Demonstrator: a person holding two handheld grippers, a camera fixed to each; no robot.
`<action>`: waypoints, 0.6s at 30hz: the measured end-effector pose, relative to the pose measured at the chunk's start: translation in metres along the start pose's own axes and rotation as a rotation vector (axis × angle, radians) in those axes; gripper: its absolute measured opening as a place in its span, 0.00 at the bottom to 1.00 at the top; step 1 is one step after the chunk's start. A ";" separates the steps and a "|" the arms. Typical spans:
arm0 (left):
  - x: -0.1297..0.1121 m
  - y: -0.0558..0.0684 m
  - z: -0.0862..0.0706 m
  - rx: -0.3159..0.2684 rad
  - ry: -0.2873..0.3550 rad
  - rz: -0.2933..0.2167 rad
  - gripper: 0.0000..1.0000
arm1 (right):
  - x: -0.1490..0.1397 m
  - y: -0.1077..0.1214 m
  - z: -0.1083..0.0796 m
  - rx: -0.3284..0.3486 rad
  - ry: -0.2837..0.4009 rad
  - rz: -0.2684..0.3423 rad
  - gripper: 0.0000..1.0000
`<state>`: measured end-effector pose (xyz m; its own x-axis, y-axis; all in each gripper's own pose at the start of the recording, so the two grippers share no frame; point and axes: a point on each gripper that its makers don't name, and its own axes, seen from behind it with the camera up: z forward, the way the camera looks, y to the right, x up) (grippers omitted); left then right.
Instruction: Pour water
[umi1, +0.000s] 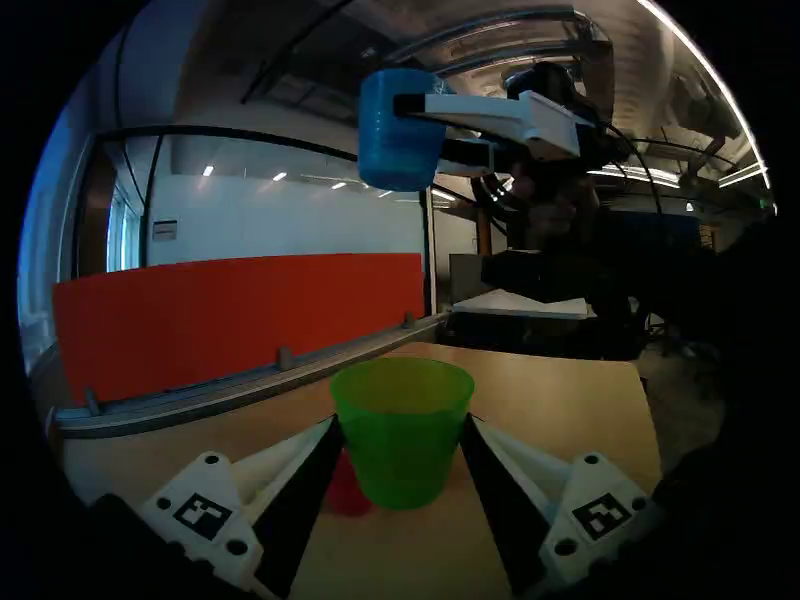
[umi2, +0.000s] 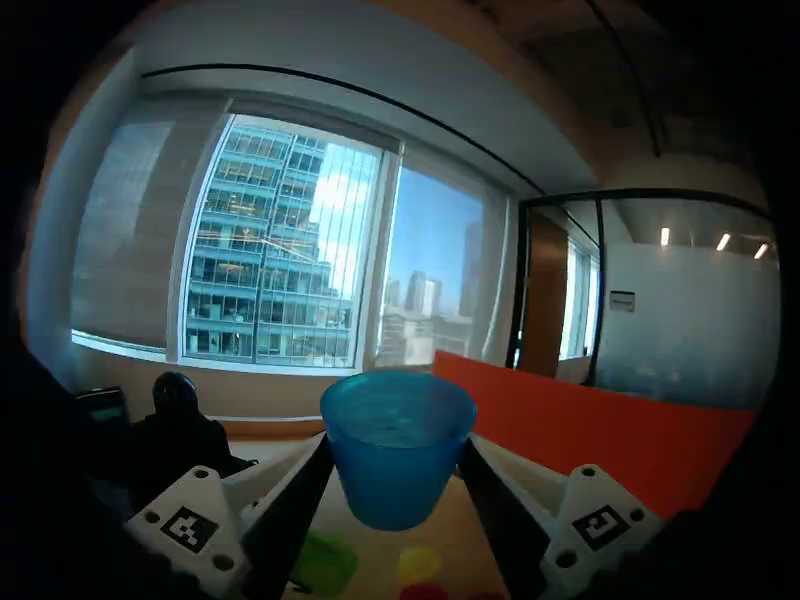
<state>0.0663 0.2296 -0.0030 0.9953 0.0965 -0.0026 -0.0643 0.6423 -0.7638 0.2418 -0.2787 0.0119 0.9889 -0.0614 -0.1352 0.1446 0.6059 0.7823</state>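
The left gripper (umi1: 401, 430) is closed partway on a green cup (umi1: 402, 455), with 1 finger pressed to each side; the cup is held upright, low over the table (umi1: 560, 400), and its contents cannot be seen. The right gripper (umi2: 395, 445) is likewise clamped on a blue cup (umi2: 398, 485), in which water appears to be held. In the left gripper view the blue cup (umi1: 398, 130) is seen raised high, well above the green cup, with the right gripper (umi1: 500, 115) reaching in from the side.

The step in hand is judged to be the approach before pouring. For the next move, the blue rim would need to be brought down over the green mouth and then tipped slowly, while the green cup is kept level.

A red piece (umi1: 348, 492) is seen just beside the green cup on the pale wooden table. An orange panel (umi1: 240, 310) is set along the table's far edge, and glass walls and a large window (umi2: 290, 270) facing tall buildings are seen beyond
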 end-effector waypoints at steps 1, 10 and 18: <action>0.000 -0.001 0.000 0.003 -0.001 0.000 0.81 | -0.002 0.001 0.000 -0.002 -0.004 -0.002 0.85; -0.002 -0.012 -0.003 0.028 -0.008 -0.009 0.81 | -0.025 0.007 -0.007 -0.016 -0.046 -0.022 0.85; -0.004 -0.020 -0.006 0.047 -0.015 -0.005 0.81 | -0.042 0.012 -0.019 -0.028 -0.065 -0.019 0.85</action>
<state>0.0636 0.2119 0.0080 0.9945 0.1039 0.0108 -0.0628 0.6776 -0.7327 0.2014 -0.2537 0.0153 0.9862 -0.1245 -0.1093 0.1635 0.6260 0.7625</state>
